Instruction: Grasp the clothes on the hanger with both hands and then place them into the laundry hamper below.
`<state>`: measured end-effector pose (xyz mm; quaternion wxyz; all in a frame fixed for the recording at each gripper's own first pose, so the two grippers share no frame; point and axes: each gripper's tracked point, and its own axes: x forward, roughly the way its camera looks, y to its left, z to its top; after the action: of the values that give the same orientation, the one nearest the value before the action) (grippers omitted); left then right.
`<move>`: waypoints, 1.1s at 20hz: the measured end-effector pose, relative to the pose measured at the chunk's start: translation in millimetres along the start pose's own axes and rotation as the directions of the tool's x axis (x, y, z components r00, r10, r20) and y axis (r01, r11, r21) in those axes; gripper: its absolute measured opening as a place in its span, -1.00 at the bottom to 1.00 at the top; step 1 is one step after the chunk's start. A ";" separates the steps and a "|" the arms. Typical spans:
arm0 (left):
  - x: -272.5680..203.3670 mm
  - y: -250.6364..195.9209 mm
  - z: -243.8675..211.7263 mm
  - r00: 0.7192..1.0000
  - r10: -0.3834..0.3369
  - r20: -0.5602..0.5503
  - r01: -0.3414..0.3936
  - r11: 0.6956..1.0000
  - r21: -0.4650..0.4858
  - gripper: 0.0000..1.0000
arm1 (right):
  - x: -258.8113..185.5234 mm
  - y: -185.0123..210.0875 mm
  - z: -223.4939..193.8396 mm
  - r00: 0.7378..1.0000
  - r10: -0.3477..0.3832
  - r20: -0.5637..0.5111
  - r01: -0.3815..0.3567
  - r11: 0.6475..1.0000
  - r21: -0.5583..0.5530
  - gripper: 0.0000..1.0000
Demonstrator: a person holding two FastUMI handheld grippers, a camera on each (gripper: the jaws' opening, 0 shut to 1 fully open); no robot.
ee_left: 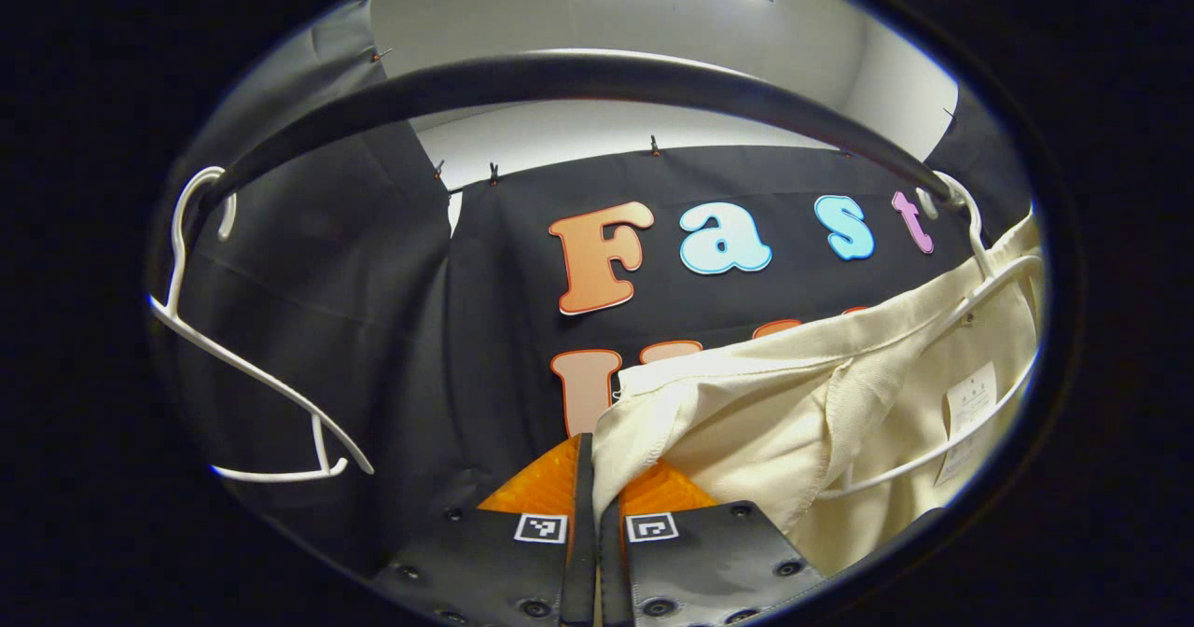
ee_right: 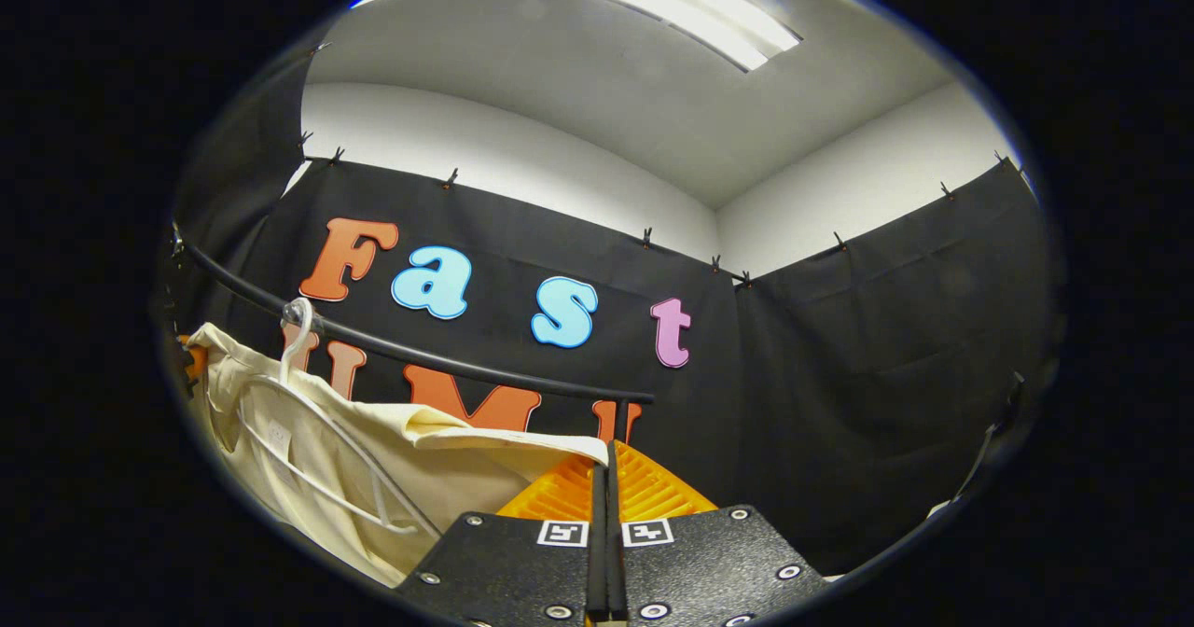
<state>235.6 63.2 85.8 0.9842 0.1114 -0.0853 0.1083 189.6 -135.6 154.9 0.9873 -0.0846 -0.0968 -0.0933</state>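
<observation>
left gripper (ee_left: 590, 478) clenching a fold of the cream garment (ee_left: 746, 403), right gripper (ee_right: 608, 478) pinching its other edge, garment hanging between them, sitting on a white hanger (ee_left: 979, 282) hooked over the black rail (ee_left: 560, 81), spare hanger (ee_left: 252, 366) dangling well apart
</observation>
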 end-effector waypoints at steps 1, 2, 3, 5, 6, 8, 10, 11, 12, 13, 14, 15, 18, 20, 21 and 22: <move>8.0 0.1 -4.3 1.000 0.002 -0.006 -0.002 1.000 -0.016 -0.82 | 8.1 1.6 -6.7 1.000 0.005 -0.013 -0.005 1.000 0.004 -1.00; 14.5 1.7 -9.3 1.000 0.005 -0.020 -0.005 0.999 -0.033 -0.82 | 14.2 5.8 -15.5 0.999 0.014 -0.030 -0.013 1.000 0.016 -1.00; 19.4 2.1 -16.8 0.999 0.005 -0.038 -0.007 0.999 -0.049 -0.82 | 19.9 11.4 -28.2 0.998 0.027 -0.052 -0.025 0.999 0.035 -1.00; 26.2 5.1 -28.6 0.998 0.012 -0.069 -0.016 0.998 -0.059 -0.82 | 23.9 17.4 -54.6 0.995 0.037 -0.096 -0.031 0.997 0.066 -1.00; 28.1 3.5 -33.3 0.997 0.013 -0.080 -0.018 0.998 -0.062 -0.82 | 21.8 21.2 -66.3 0.993 0.040 -0.112 -0.032 0.997 0.075 -1.00; 26.8 4.7 -46.6 0.994 0.018 -0.105 -0.024 0.998 -0.060 -0.82 | 15.2 26.7 -92.2 0.988 0.042 -0.147 -0.028 0.995 0.095 -1.00; 25.1 4.2 -73.2 0.989 0.022 -0.147 -0.030 0.998 -0.049 -0.82 | 7.4 37.0 -112.0 0.984 0.057 -0.169 -0.039 0.993 0.109 -1.00; 21.6 5.4 -83.9 0.986 0.020 -0.164 -0.028 0.999 -0.047 -0.82 | 1.9 42.0 -120.7 0.982 0.070 -0.177 -0.052 0.993 0.103 -1.00; 18.0 9.3 -91.9 0.983 0.014 -0.181 -0.023 0.999 -0.046 -0.82 | -5.1 44.1 -128.2 0.979 0.078 -0.187 -0.060 0.994 0.096 -1.00; 11.9 12.3 -97.2 0.981 0.010 -0.193 -0.018 0.999 -0.042 -0.82 | -12.6 44.7 -132.9 0.977 0.084 -0.196 -0.066 0.993 0.099 -1.00; 2.9 14.2 -101.9 0.979 0.004 -0.202 -0.011 0.999 -0.034 -0.82 | -20.2 44.6 -136.4 0.975 0.087 -0.202 -0.066 0.992 0.108 -1.00; -5.4 15.9 -105.3 0.978 0.002 -0.209 -0.007 1.000 -0.019 -0.82 | -26.4 43.4 -136.7 0.976 0.089 -0.201 -0.065 0.991 0.121 -1.00; -31.0 17.7 -110.4 0.975 -0.002 -0.224 0.006 1.000 0.019 -0.82 | -45.5 42.0 -136.4 0.979 0.070 -0.192 -0.047 0.992 0.120 -1.00; -47.6 15.3 -110.2 0.972 -0.012 -0.234 0.019 0.999 0.029 -0.82 | -57.9 47.6 -136.3 0.980 0.066 -0.190 -0.047 0.994 0.101 -1.00; -54.9 13.3 -110.1 0.971 -0.019 -0.240 0.026 0.999 0.029 -0.82 | -66.3 52.5 -140.6 0.977 0.074 -0.202 -0.059 0.995 0.078 -1.00; -61.5 11.4 -112.3 0.969 -0.024 -0.248 0.033 0.999 0.031 -0.82 | -75.1 57.8 -146.5 0.972 0.083 -0.219 -0.075 0.996 0.041 -1.00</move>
<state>189.9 88.8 -31.7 0.9865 0.1153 0.0415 0.1085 154.5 -94.2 -10.8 0.9961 -0.0616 0.0154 -0.0612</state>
